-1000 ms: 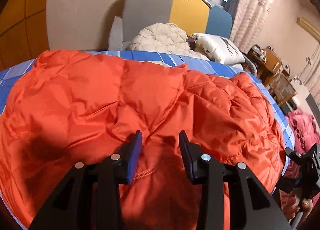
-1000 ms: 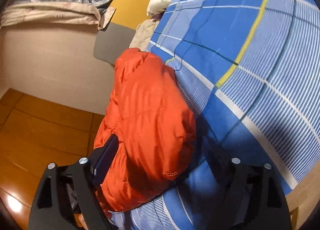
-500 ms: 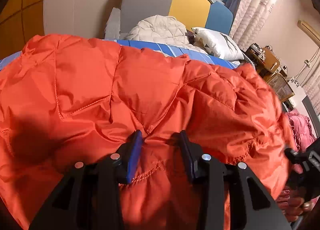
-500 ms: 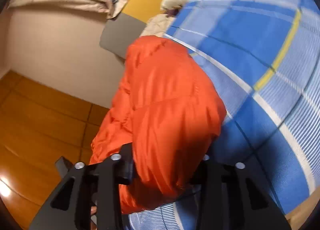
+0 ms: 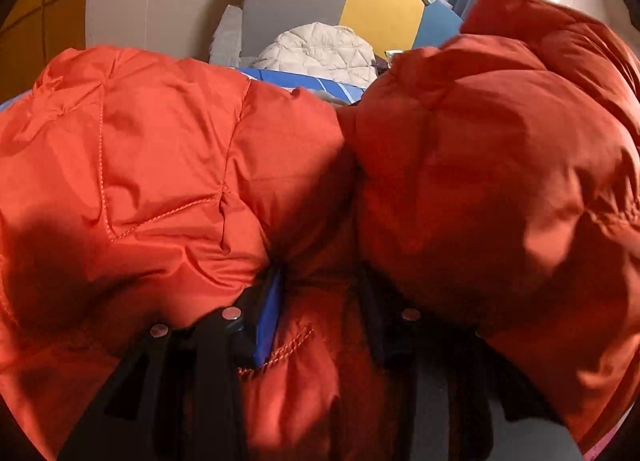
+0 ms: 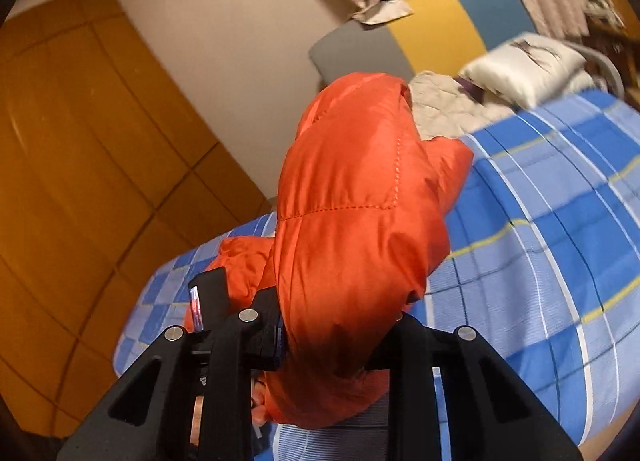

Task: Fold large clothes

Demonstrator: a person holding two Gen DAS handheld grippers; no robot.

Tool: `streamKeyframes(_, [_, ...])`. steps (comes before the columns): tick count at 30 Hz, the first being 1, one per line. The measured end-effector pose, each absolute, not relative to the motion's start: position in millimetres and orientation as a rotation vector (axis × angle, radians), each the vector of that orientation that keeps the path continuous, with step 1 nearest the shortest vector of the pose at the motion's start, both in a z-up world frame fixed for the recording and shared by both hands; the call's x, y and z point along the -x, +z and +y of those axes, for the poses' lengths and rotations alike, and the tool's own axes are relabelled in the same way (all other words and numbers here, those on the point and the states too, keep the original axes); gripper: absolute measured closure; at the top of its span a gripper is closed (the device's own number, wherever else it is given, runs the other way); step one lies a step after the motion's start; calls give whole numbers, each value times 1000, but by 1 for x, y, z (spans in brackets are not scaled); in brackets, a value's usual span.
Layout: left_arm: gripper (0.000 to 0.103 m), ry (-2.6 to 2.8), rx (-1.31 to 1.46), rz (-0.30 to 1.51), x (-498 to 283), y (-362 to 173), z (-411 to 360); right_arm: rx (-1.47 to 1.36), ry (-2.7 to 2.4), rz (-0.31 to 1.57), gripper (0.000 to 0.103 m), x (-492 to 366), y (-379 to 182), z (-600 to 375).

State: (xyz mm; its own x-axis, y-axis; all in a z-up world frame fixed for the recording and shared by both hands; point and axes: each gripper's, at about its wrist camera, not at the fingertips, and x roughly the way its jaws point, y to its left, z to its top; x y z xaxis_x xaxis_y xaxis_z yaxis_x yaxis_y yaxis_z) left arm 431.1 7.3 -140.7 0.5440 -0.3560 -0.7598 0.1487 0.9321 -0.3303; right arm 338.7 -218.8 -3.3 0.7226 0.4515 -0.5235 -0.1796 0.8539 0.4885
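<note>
A puffy orange jacket lies on a bed with a blue plaid sheet. My left gripper is shut on a bunch of the jacket's near edge, and the fabric swells over both fingers. In the left wrist view the jacket's right half stands lifted and curls over toward the middle. My right gripper holds that raised part of the jacket above the bed. Its jaws are closing, with a thick roll of orange fabric squeezed between them.
A beige quilted garment and a white pillow lie at the head of the bed. Behind them stands a grey, yellow and blue headboard. Wooden panelling runs along the left, and curtains hang by the window.
The right gripper went from wide open beside the jacket to closed on it, then rose and rolled upright with it. The jacket's right half lifted off the bed. The left gripper kept its hold.
</note>
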Motion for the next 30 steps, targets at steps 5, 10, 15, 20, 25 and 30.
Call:
streamKeyframes(5, [68, -310, 280, 880, -404, -108, 39, -396, 345, 689, 78, -339, 0, -212])
streamKeyframes(10, [66, -168, 335, 752, -369, -73, 120, -378, 326, 697, 78, -338, 4, -207])
streamKeyframes(15, [59, 53, 438, 791, -363, -96, 220, -332, 322, 694, 78, -338, 9, -195])
streamKeyframes(20, [62, -9, 499, 891, -368, -138, 232, -250, 293, 697, 78, -338, 16, -177])
streamKeyframes(25, [73, -85, 490, 890, -374, -141, 207, -53, 304, 696, 78, -339, 27, -129])
streamKeyframes(30, [76, -129, 488, 887, -376, -138, 200, 110, 370, 693, 78, -339, 30, -71])
